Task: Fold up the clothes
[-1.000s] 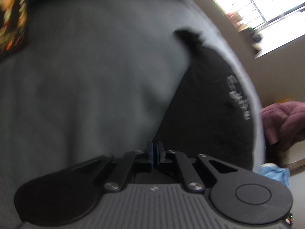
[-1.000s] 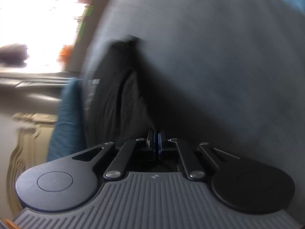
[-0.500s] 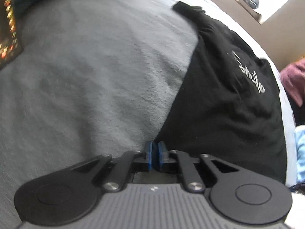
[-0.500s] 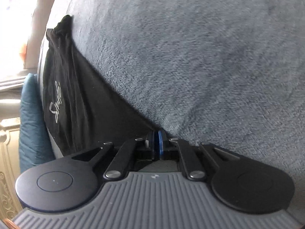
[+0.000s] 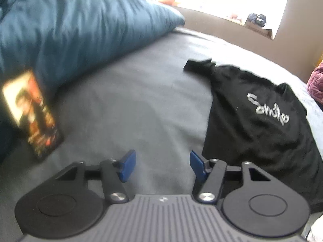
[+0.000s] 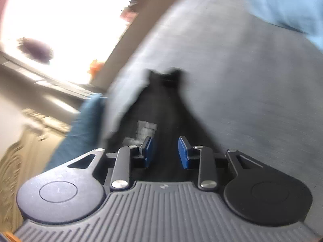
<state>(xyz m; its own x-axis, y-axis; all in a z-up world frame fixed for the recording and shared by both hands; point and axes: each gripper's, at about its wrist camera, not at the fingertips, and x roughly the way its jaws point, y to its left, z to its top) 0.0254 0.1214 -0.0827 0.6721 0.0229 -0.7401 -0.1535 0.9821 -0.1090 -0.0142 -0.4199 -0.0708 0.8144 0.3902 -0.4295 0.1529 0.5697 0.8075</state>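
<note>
The black T-shirt is matt cloth with pale printed lettering. It lies on a grey bedspread of soft, slightly fuzzy fabric. The blue pillow looks smooth with a faint sheen. The book has a glossy cover.

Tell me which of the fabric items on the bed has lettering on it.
The black garment, lying flat on the grey bed cover; it bears pale script lettering. The blue pillow and the maroon cloth at the edge show none.
</note>
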